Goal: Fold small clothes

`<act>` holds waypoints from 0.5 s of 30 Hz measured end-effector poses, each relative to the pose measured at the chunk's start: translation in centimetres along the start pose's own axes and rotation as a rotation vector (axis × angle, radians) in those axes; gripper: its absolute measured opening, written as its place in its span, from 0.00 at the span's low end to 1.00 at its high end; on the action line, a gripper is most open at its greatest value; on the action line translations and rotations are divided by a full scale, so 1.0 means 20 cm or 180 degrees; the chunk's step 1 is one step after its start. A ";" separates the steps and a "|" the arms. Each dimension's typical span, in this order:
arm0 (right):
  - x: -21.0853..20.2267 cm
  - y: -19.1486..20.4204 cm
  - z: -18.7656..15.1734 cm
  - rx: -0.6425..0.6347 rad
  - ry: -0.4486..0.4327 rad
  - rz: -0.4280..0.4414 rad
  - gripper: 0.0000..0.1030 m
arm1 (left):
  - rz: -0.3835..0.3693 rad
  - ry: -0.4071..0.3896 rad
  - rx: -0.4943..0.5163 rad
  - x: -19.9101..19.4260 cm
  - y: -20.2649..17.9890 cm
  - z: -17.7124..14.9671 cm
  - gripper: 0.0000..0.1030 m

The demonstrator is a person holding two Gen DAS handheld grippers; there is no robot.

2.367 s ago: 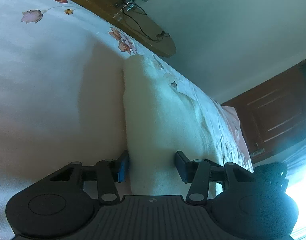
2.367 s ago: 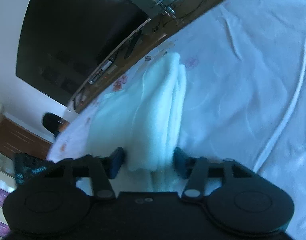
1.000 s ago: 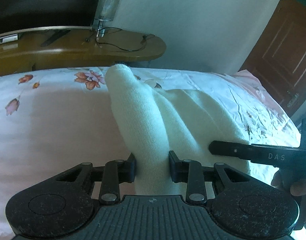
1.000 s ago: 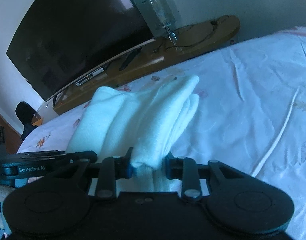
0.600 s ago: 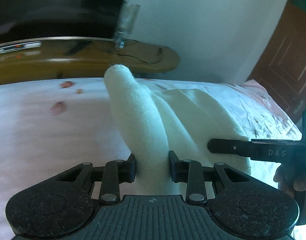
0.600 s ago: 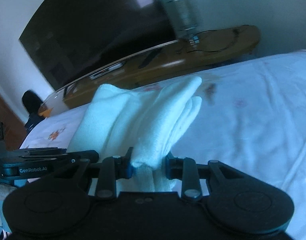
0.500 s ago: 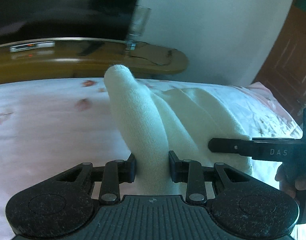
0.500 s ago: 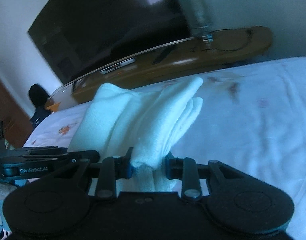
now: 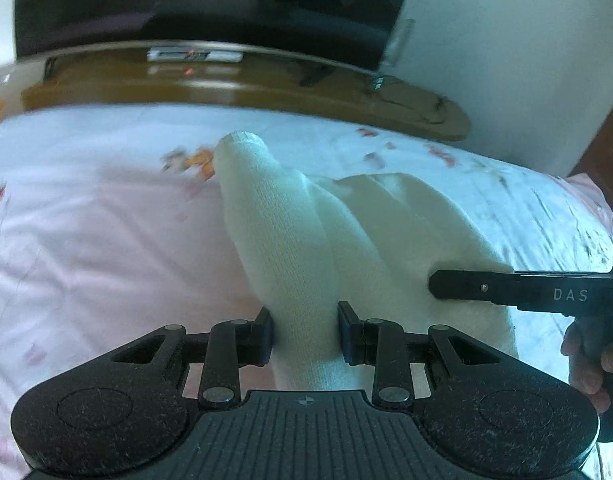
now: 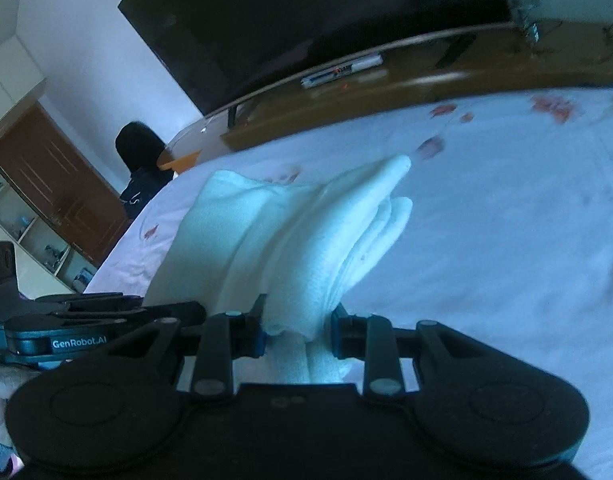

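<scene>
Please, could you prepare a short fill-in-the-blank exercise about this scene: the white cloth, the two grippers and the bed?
1. The left gripper is shut on the white ____.
2. The white garment is held above a bed sheet printed with ____.
3. Both grippers, left and right gripper, hold ____ garment.
4. Behind the bed, on the wooden stand, is a large dark ____.

Missing words: garment; flowers; the same; television

Left wrist view: "DAS" in pale letters on black side of right gripper (image 9: 506,288). Right wrist view: "GenRobot.AI" in white on dark side of left gripper (image 10: 82,340). Box under TV has lit red marks, too blurred to read.
</scene>
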State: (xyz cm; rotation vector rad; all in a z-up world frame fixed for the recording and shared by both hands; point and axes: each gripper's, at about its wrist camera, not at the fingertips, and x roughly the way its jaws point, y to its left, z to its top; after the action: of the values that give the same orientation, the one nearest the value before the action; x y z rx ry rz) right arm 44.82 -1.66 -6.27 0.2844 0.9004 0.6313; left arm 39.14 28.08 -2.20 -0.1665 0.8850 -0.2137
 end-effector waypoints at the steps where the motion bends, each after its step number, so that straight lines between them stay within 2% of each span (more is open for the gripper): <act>1: 0.04 0.00 -0.01 0.0035 0.0031 -0.0002 0.28 | -0.0009 0.0037 -0.0051 0.03 0.05 -0.03 0.32; 3: 0.10 -0.01 -0.03 0.0097 0.0080 -0.0062 0.28 | -0.0096 0.0007 -0.0188 0.06 0.13 -0.10 0.48; 4: 0.13 -0.04 -0.04 0.0143 0.0117 -0.0113 0.28 | -0.0062 -0.0062 -0.0227 0.07 0.16 -0.13 0.68; 5: 0.15 -0.08 -0.07 0.0255 0.0156 -0.0132 0.29 | 0.0024 -0.0111 -0.0240 0.07 0.18 -0.16 0.76; 8: 0.15 -0.13 -0.09 0.0426 0.0127 -0.0044 0.31 | -0.0061 -0.0189 -0.0335 0.07 0.23 -0.20 0.76; 12: 0.13 -0.12 -0.07 0.0407 0.0134 -0.0111 0.40 | 0.0015 -0.0221 -0.0311 0.04 0.24 -0.17 0.76; 15: 0.00 -0.11 -0.05 0.0282 -0.0069 -0.0303 0.41 | 0.0140 -0.0559 -0.0164 -0.12 0.23 -0.13 0.76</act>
State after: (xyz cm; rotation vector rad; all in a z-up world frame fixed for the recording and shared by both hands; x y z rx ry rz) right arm 44.99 -3.38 -7.95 0.3253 0.9170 0.5003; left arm 36.18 32.98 -3.10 -0.2102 0.7192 -0.1330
